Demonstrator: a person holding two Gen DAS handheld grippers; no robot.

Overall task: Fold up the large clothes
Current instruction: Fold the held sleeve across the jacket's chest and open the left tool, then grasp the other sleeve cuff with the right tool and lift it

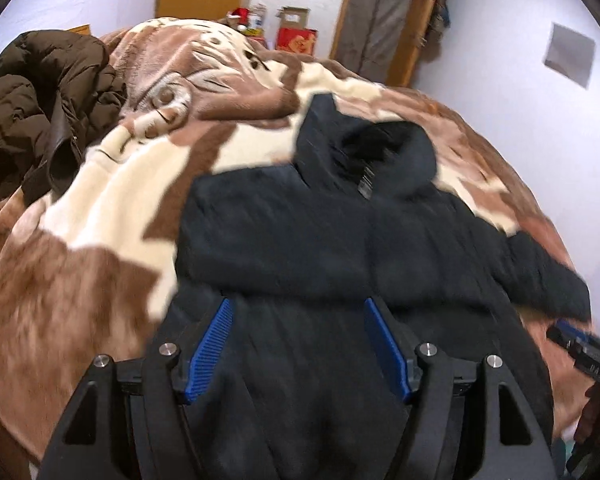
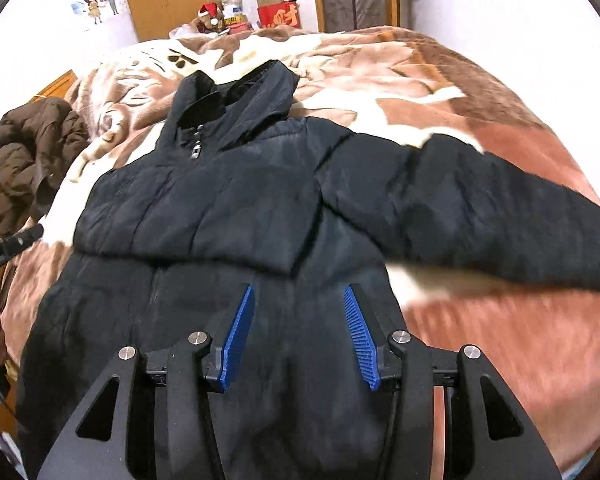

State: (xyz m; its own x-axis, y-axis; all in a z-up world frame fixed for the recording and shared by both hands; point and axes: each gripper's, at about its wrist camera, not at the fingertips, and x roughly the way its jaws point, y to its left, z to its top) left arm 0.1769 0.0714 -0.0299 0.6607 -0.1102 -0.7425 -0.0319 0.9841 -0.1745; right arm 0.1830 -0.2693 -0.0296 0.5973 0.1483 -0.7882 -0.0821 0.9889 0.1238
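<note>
Brown coat heaped at your far left, black jacket lay flat on the blanket, one sleeve folded across its chest, hem cut off below, your left gripper and right gripper both spread wide, gripping nothing, edges blurred.

A: Where is there room on the bed?

B: From the right wrist view, bare blanket lies at three to five o'clock, below the black jacket sleeve stretched out at two o'clock.

A: And the left side?

B: In the left wrist view, open blanket runs from eight to ten o'clock; a heaped brown coat blocks the ten o'clock edge.
</note>
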